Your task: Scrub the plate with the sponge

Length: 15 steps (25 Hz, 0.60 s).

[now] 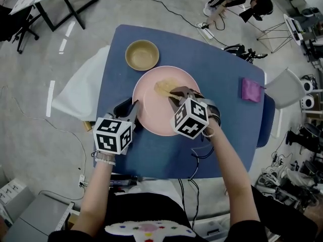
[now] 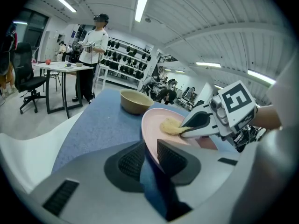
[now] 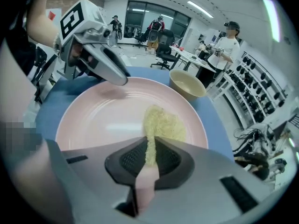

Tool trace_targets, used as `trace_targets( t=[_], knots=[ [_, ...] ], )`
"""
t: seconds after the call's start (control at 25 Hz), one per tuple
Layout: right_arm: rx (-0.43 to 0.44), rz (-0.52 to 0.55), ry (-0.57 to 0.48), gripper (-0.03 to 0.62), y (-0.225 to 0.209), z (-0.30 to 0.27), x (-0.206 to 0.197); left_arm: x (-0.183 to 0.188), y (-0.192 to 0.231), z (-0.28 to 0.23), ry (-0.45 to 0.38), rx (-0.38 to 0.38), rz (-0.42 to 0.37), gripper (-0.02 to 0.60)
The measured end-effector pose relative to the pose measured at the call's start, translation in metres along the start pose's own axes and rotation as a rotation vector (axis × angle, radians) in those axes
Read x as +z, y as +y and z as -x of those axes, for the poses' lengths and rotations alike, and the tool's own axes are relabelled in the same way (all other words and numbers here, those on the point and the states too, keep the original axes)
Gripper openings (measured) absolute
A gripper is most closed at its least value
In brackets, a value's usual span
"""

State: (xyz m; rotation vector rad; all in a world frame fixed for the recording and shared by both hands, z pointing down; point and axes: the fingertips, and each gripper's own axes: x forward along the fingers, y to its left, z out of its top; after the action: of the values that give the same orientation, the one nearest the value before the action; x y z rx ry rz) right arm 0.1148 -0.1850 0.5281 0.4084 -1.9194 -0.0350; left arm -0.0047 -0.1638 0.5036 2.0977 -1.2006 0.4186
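A large pink plate [image 1: 151, 110] [image 3: 107, 115] [image 2: 154, 125] lies on the blue table [image 1: 222, 84]. My left gripper [image 1: 132, 111] [image 2: 148, 160] is shut on the plate's near-left rim. A flat yellow sponge [image 1: 164, 87] [image 3: 161, 125] [image 2: 170, 126] rests on the plate's inner face. My right gripper [image 1: 176, 97] [image 3: 151, 157] is shut on the sponge's near edge, pressing it onto the plate.
A tan bowl [image 1: 142, 54] [image 3: 187, 85] [image 2: 135, 101] stands just beyond the plate at the far left. A purple cloth [image 1: 251, 89] lies near the table's right edge. A white sheet [image 1: 81, 92] hangs off the left side. Tables, chairs and people stand around.
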Motion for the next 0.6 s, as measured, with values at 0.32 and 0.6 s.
trace_targets(
  t=[0.32, 0.6],
  knots=[
    [-0.109, -0.012, 0.029, 0.037, -0.031, -0.005, -0.009, 0.0, -0.001, -0.001, -0.002, 0.005, -0.004, 0.092],
    [-0.14, -0.05, 0.099, 0.037, -0.031, 0.0, -0.028, 0.0, 0.001, 0.0, 0.0, 0.006, -0.006, 0.092]
  ],
)
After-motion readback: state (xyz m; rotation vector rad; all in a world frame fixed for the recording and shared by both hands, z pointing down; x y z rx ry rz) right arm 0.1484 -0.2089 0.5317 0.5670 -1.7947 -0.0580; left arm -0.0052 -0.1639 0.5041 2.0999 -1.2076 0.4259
